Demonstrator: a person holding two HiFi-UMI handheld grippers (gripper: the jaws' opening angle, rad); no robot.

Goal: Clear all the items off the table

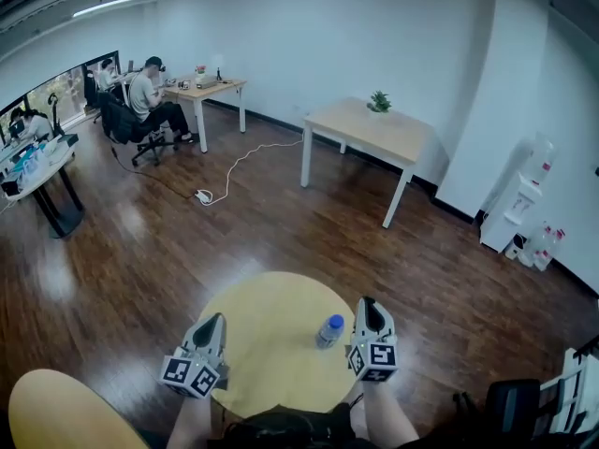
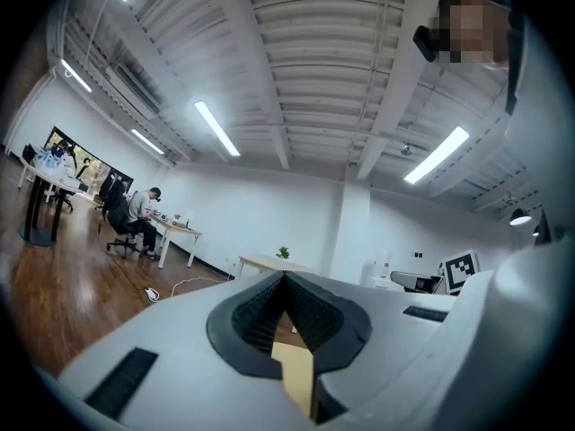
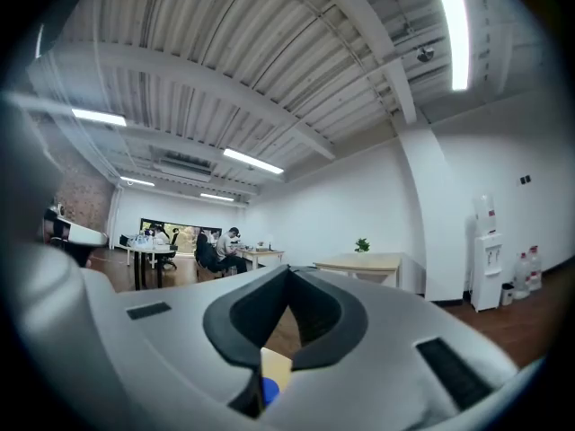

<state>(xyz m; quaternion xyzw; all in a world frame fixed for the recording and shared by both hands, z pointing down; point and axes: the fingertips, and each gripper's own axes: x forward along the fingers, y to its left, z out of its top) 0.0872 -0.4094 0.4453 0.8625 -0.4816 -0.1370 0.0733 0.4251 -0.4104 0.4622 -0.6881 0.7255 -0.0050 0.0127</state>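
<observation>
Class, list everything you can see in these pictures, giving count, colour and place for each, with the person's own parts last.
round table: one, yellow, near centre
bottle: one, clear with blue cap, upright on the round table
round top: one, yellow, bottom left corner
rectangular table: one, pale wood, white legs, mid room
potted plant: one, green, on the rectangular table
desk: one, pale wood, far left
seated person: one, at the desk
cable: one, white, on the floor
water dispenser: one, white, right wall
left claw: one, grey, shut, empty
right claw: one, grey, shut, empty, right of the bottle
</observation>
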